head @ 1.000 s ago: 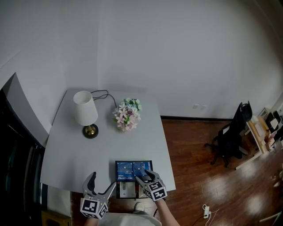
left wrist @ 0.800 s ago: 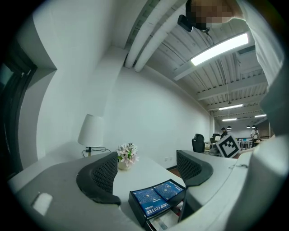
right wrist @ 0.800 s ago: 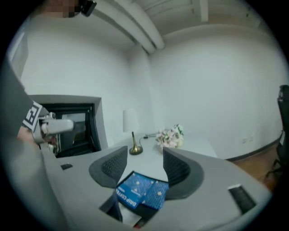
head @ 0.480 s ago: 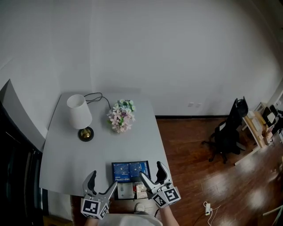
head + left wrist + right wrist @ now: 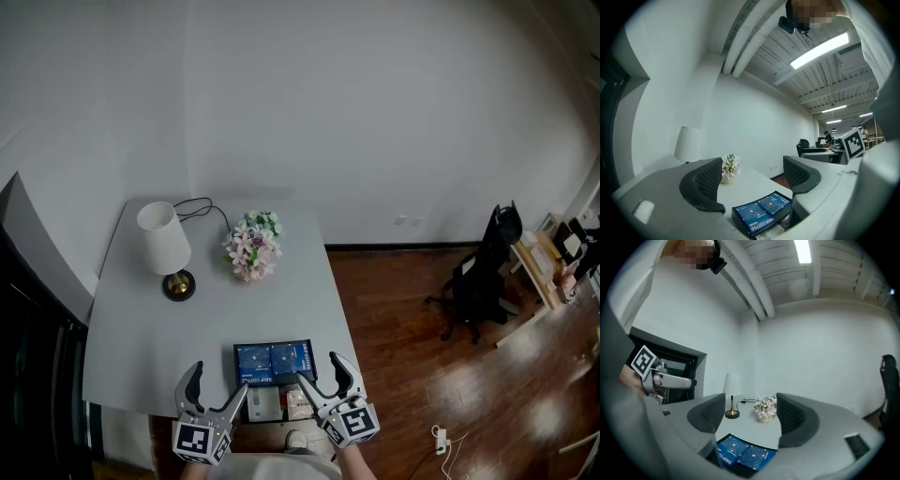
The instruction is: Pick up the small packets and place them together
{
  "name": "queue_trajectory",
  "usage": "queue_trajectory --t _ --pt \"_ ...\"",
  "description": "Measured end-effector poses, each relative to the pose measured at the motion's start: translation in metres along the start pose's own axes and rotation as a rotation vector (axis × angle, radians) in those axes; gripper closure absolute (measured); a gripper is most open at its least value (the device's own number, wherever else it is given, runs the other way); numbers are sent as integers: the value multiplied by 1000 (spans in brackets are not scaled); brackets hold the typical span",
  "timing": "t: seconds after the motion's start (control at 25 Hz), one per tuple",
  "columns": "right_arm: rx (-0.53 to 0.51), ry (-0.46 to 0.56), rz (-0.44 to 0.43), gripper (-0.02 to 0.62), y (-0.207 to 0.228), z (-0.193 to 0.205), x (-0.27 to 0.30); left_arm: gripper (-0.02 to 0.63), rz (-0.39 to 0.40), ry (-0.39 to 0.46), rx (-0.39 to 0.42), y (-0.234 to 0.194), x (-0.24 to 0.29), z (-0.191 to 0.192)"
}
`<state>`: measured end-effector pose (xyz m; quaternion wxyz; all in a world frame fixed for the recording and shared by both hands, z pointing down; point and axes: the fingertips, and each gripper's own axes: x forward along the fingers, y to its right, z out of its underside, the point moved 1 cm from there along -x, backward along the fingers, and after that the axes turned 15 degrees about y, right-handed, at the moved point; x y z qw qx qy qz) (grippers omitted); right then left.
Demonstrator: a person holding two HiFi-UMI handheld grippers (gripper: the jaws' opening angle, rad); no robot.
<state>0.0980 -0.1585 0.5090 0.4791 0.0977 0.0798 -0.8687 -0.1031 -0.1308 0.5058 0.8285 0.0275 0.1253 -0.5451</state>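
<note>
Left gripper [image 5: 217, 380] and right gripper [image 5: 323, 373] hung wide open and empty, right jaws having just narrowed slightly, flanking the box [image 5: 273, 361] at the table's [image 5: 141, 328] near edge where packets [image 5: 292, 403] lay, likely poised to pick.

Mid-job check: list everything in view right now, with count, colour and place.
table: one, light grey, against the white wall
lamp: one, white shade on a brass base, far left of the table
cable: one, black, behind the lamp
flowers: one bunch, pink and white, right of the lamp
box: one, blue, marked DRIP COFFEE, by the table's near edge
small packets: two seem to show, pale, just nearer than the box
office chair: one, black, at right on the wooden floor
left hand-held gripper: one, grey, jaws apart, empty, near edge
right hand-held gripper: one, grey, jaws apart but just closed a little, nothing between them
</note>
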Motion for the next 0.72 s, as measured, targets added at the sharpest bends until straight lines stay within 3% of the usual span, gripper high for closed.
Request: queue_trajectory --t 0.44,0.72 --pt "-10 -38 -21 238 0 6 -7 207 6 -16 -9 8 -5 7" --pt "24 -81 -43 239 -6 20 -15 207 -39 -65 -25 -2 -16 23"
